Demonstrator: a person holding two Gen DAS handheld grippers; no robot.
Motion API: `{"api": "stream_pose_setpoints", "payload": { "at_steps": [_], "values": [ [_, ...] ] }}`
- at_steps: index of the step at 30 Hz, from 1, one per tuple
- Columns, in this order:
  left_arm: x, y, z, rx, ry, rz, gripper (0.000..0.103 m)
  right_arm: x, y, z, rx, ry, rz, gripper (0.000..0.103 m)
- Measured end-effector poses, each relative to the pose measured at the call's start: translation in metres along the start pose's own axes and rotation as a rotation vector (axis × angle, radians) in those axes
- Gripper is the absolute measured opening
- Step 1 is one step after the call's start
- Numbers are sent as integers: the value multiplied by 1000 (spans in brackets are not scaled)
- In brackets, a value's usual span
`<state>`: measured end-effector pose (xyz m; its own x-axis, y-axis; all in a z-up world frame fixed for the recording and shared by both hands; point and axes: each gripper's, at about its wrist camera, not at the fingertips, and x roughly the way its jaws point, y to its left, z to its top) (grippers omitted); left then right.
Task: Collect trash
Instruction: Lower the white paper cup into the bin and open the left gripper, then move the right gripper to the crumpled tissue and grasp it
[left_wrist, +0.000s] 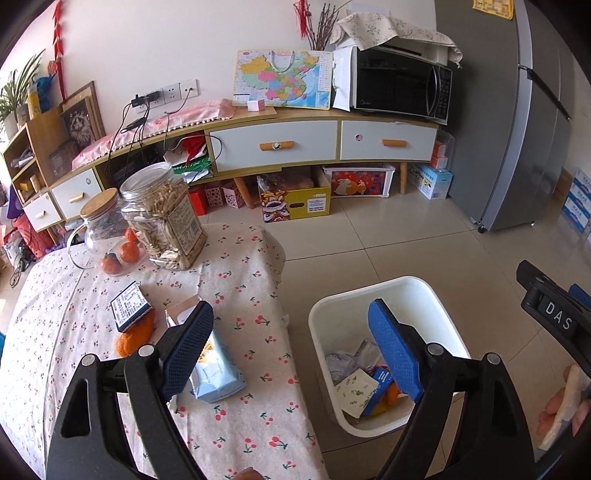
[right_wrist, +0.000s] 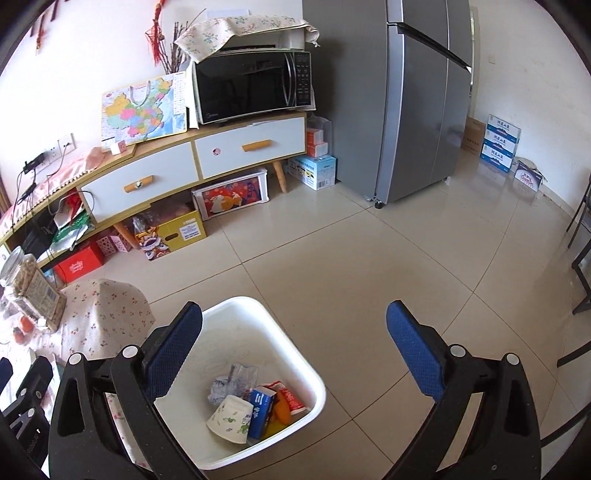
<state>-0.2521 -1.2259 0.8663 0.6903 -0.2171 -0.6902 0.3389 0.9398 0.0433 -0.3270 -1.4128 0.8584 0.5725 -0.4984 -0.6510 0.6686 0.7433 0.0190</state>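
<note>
Hovering empty over the white bin (right_wrist: 236, 314), both grippers (left_wrist: 291, 347) (right_wrist: 295, 350) hold their jaws wide apart.

table (left_wrist: 236, 435): jar (left_wrist: 164, 218) | oranges (left_wrist: 120, 256) | box (left_wrist: 130, 306) | packet (left_wrist: 214, 369)

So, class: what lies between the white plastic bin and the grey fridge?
Only bare beige floor tiles between the white plastic bin and grey fridge, seen in the right wrist view.
</note>
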Motion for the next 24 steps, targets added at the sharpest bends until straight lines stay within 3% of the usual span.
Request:
{"api": "stream_pose_setpoints", "payload": {
  "at_steps": [24],
  "values": [
    [-12, 151, -32, -146, 27, 155, 84, -41, 152, -47, -250, -12, 142, 96]
  ]
}}
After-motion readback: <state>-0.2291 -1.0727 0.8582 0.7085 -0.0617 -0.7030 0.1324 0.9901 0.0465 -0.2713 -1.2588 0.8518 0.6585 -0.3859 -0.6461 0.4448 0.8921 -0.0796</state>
